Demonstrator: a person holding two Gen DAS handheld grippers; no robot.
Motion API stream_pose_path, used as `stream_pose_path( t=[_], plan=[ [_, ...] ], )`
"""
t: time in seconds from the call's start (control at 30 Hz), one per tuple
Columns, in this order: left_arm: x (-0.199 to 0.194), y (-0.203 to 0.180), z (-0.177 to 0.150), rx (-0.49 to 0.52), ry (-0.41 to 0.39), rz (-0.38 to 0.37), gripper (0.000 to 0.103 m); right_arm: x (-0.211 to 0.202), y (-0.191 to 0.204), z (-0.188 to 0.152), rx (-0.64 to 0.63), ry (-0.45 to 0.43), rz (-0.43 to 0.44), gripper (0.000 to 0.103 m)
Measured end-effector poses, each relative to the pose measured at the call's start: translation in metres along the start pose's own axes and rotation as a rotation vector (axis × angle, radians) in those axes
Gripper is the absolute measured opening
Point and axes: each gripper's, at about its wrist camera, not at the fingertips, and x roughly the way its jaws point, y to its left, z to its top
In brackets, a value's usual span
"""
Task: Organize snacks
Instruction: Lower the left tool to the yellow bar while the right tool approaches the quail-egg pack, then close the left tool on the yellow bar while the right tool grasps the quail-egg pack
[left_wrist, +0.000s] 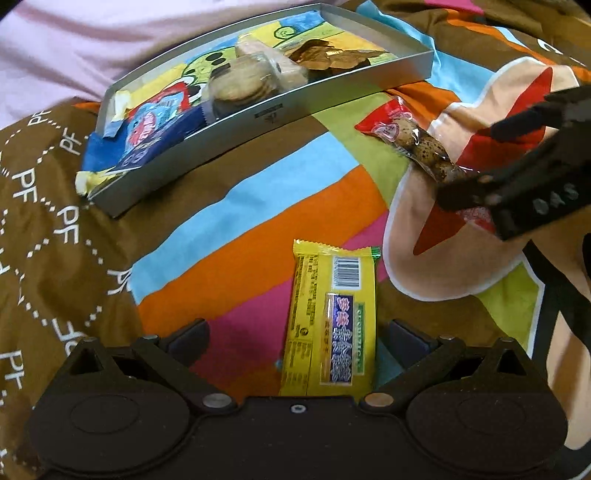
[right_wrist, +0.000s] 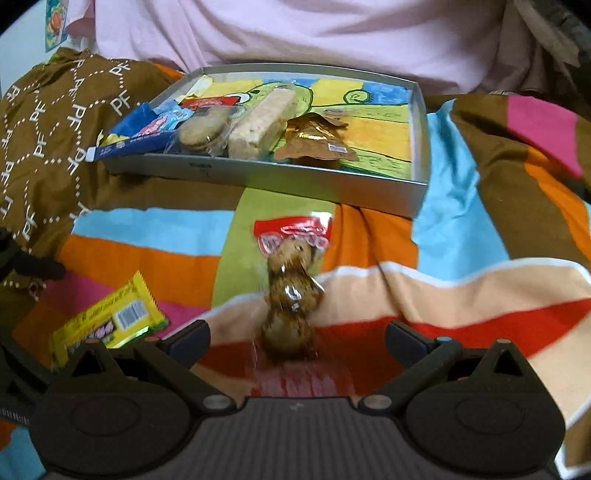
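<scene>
On the striped bedspread: two pairs of tongs work in front of a snack tray.
Left tongs (left_wrist: 295, 332): spread wide, just over the yellow snack bar (left_wrist: 330, 321), which lies flat between the fingers without either one touching it.
Right tongs (right_wrist: 297, 334): also spread wide; the red-ended packet of speckled eggs (right_wrist: 290, 291) runs lengthwise between the fingers, its near end blurred. In the left wrist view one finger hides the packet's end, so contact cannot be told.
Bedspread (right_wrist: 461, 240): brown with blue, orange, pink and green bands; both loose snacks lie near its middle, well apart from each other.
Grey tray (right_wrist: 332, 184): beyond the loose snacks, against a pink cloth (right_wrist: 295, 29).
Inside the tray: a blue packet (right_wrist: 140, 140) overhanging the left end, round biscuits (right_wrist: 201, 134), a pale wafer pack (right_wrist: 264, 123) and a brown wrapper (right_wrist: 314, 142), side by side.
</scene>
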Motion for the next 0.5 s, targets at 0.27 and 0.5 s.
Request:
stream_pose_path(
  t=[0.27, 0.5],
  plan=[
    [0.009, 0.005, 0.003, -0.035, 0.013, -0.019, 0.102, 0.027, 0.000, 0.006, 0.038, 0.015, 0.019, 0.098],
    [0.010, 0.006, 0.004, -0.062, 0.020, -0.039, 0.102, 0.029, 0.002, 0.006, 0.029, 0.019, -0.004, 0.090]
  ],
)
